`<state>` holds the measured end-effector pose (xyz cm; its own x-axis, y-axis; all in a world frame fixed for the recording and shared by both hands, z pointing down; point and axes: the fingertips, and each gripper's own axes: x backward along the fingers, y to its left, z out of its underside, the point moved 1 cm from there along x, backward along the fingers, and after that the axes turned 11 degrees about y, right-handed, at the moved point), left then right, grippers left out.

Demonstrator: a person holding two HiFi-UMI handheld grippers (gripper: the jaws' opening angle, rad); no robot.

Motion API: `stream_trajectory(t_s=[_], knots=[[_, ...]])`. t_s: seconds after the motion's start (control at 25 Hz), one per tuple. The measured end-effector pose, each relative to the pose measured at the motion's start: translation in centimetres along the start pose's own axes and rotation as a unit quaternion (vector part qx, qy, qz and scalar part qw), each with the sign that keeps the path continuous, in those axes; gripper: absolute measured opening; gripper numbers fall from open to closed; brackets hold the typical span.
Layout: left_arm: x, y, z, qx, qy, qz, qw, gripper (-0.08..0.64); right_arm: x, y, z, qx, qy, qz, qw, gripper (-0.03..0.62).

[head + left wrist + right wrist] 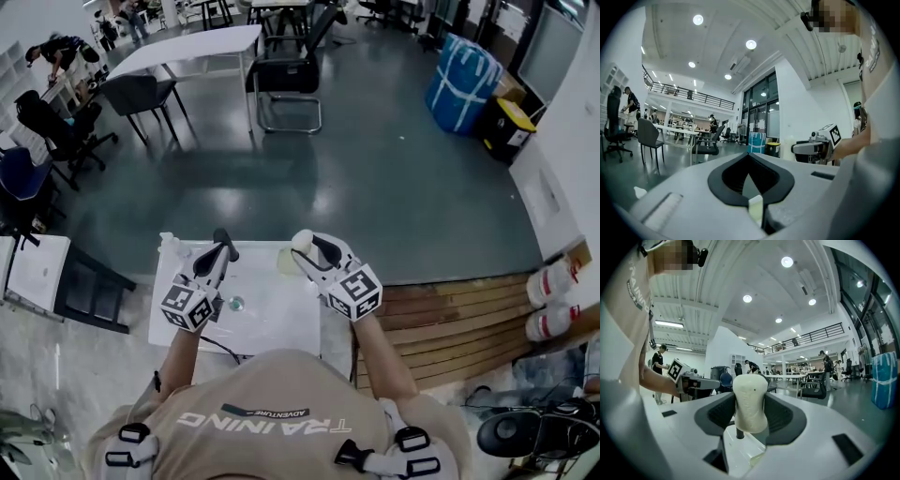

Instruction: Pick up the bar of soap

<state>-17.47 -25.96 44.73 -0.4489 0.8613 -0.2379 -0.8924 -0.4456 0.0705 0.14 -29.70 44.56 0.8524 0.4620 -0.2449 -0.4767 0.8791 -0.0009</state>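
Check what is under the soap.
White table and a pale patch show below the soap in the right tool; the tool hides the rest.

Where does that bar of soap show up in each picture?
Head view: centre, bar of soap held by the right hand-held gripper.
Left gripper view: cannot make it out.
Right gripper view: bar of soap centred between the jaws.
Shared landmark: blue wrapped bundle.

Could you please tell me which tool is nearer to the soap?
Right. The right tool is clamped on the soap, which sits between its jaws. The left tool is off to the soap's left, not touching it.
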Motion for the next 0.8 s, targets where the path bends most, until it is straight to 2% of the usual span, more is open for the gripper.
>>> stream_trajectory(t_s=[0.2, 0.44, 0.8], knots=[[0.9, 1.0, -1.2, -0.004, -0.016, -0.004, 0.9999, -0.005, 0.3, 0.7, -2.0, 0.002, -0.006, 0.001, 1.000, 0.195], [1.5, 1.6, -2.4, -0.025, -0.013, -0.001, 0.9996, -0.005, 0.5, 1.0, -3.7, 0.002, -0.019, 0.005, 1.000, 0.195], [1.4, 2.3, -5.4, -0.011, -0.034, 0.000, 0.9994, -0.004, 0.6, 0.9, -5.4, -0.002, -0.026, 0.006, 1.000, 0.196]])
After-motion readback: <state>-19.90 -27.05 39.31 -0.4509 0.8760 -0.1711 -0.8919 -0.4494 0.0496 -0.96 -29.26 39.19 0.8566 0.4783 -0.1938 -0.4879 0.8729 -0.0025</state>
